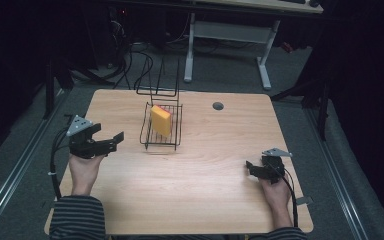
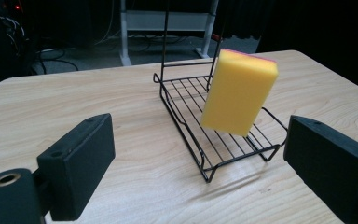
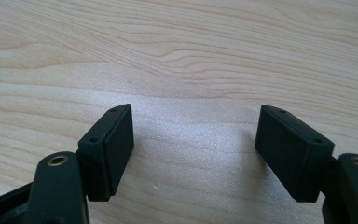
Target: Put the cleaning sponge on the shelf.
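While both tools (image 1: 111, 138) (image 1: 250, 167) gape empty, a spongy yellow block (image 1: 161, 120) leans in the wire rack (image 1: 148, 139).

Sponge ahead, between my fingers' sightline

My fingers (image 2: 77, 170) stand apart, empty — the yellow sponge (image 2: 238, 92) leans tilted in the black wire rack (image 2: 191, 123) on the bench (image 2: 74, 107).

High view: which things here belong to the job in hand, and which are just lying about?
In the job:
- yellow sponge, leaning upright in the rack
- black wire rack
- left hand-held gripper, open, facing the rack

Just about:
- right hand-held gripper, open over bare table
- round grommet hole
- white desk frame behind
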### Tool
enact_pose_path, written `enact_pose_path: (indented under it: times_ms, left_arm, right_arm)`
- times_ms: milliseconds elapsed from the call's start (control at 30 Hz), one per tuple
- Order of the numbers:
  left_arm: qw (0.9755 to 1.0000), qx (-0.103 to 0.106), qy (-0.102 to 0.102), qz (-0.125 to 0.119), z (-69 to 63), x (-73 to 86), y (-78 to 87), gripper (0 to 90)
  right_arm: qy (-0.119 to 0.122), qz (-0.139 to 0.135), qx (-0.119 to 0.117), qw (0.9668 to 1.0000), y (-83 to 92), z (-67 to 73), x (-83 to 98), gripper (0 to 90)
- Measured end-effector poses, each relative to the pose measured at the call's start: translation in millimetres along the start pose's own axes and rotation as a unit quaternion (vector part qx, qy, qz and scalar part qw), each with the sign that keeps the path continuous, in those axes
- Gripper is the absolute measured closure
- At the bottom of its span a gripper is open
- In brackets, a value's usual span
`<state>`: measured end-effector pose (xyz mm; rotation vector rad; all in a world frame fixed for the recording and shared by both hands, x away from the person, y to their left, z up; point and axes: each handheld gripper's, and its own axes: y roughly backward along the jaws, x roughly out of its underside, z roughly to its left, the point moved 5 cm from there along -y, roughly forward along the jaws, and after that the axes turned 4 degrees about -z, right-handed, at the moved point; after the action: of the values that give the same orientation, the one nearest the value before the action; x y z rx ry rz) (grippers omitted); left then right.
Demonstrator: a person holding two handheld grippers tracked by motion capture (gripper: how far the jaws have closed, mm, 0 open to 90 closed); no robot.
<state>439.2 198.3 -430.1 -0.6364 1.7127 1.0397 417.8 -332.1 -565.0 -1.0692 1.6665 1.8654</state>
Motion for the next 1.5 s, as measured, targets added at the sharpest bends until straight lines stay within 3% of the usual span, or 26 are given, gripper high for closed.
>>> enact_pose_path:
  times_ms: [767, 1233, 1500]
  left_arm:
    - [0.9995, -0.021, 0.021, -0.004, 14.8, 22.1, 24.4, 10.4]
    - [0.9989, -0.027, 0.038, 0.008, 19.6, 41.1, 25.4, 11.2]
    - [0.9985, -0.025, 0.040, 0.029, 19.6, 55.6, 20.9, 12.4]
  right_arm:
    - [0.001, 0.000, -0.001, 1.0000, 0.0, 0.3, 0.1, 28.2]
    - [0.002, 0.000, -0.001, 1.0000, 0.0, 0.4, 0.1, 28.2]
    - [0.002, 0.000, -0.001, 1.0000, 0.0, 0.3, 0.1, 28.2]
